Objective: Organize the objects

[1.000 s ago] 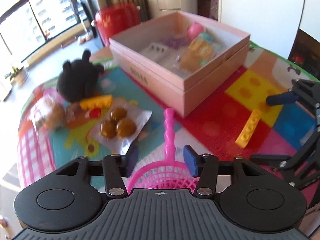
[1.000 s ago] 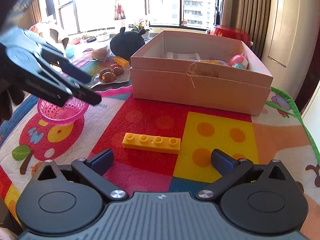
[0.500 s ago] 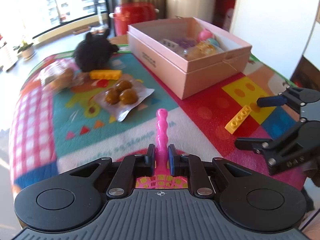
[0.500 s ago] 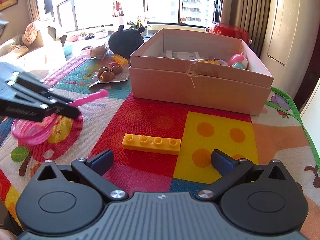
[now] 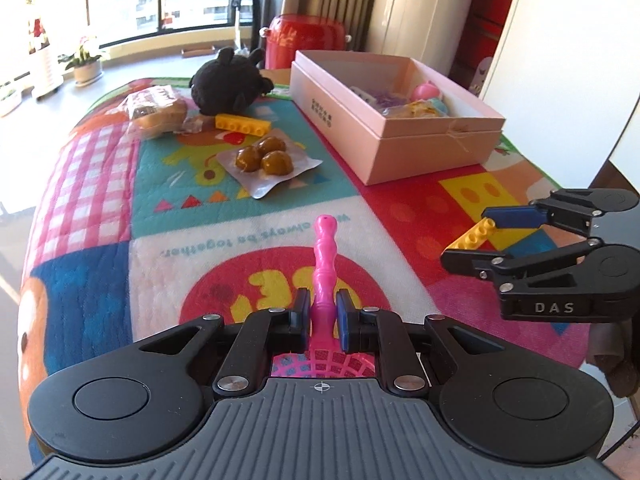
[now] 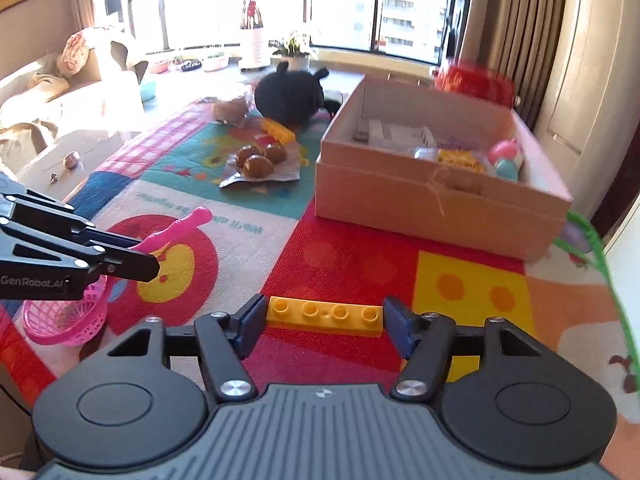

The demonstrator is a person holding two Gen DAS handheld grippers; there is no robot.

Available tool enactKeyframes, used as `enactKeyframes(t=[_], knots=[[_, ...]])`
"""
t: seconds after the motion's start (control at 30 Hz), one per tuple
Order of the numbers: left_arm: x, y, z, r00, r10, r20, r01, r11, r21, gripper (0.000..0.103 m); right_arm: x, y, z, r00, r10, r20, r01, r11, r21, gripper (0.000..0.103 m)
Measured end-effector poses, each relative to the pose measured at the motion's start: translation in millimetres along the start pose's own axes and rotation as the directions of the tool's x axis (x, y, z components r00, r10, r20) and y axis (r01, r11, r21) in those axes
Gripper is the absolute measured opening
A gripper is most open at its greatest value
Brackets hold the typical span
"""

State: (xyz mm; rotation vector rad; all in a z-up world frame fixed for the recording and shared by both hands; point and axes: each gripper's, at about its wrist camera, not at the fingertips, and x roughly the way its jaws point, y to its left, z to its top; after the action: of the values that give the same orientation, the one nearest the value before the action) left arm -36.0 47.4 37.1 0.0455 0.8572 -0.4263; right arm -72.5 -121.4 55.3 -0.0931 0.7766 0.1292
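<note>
My left gripper (image 5: 322, 312) is shut on the handle of a pink toy strainer (image 5: 326, 256), whose mesh basket (image 6: 64, 320) hangs under the fingers above the play mat. A yellow brick (image 6: 324, 316) lies lengthwise between the pads of my right gripper (image 6: 325, 320). Those jaws are closing and the pads meet both ends of the brick. In the left wrist view the right gripper (image 5: 470, 237) shows at the right with the brick (image 5: 478, 232) in its tips. The open pink box (image 6: 420, 208) stands behind, with several toys inside.
A colourful play mat (image 5: 100, 184) covers the table. On its far left lie a black plush (image 5: 228, 84), a second yellow brick (image 5: 242, 124), a packet of brown balls (image 5: 266, 158) and wrapped bread (image 5: 156, 112). A red container (image 5: 304, 36) stands behind the box.
The left gripper shut on the strainer's handle and carried it sideways while rolling. The right gripper moved in over the yellow brick and drew its jaws in onto its ends.
</note>
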Motion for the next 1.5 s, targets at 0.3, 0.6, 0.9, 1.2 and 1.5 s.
enactKeyframes(t=[0.3,0.6,0.9,1.2,1.5], knots=[[-25.5,-18.5,22.6,0.992,-0.118,0.041,0.12,0.992,-0.029,0.016,-44.6,-22.0,-6.2,0.996,-0.06,0.061,0.058,0.998,0.023,0.063],[5.6,-49.4,168.2,0.974,-0.106,0.202,0.121,0.991,-0.064,0.016,-63.7,-47.1,-6.8,0.987,-0.073,0.143,0.062,0.995,0.079,0.063],[138.0,-63.5,200.5,0.999,-0.046,0.004,0.046,0.996,-0.078,0.02,-57.7,-71.6,-13.8,0.988,-0.099,0.121,0.081,0.986,0.147,0.063],[44.4,-35.8,153.9,0.926,-0.106,0.362,0.138,0.988,-0.065,0.021,-48.7,-91.6,-3.1,0.986,-0.108,0.125,0.083,0.978,0.19,0.063],[5.4,26.7,58.0,0.944,-0.07,0.323,0.139,0.971,-0.196,0.021,-51.8,-127.1,146.3,0.933,-0.124,0.337,0.066,0.982,0.178,0.092]])
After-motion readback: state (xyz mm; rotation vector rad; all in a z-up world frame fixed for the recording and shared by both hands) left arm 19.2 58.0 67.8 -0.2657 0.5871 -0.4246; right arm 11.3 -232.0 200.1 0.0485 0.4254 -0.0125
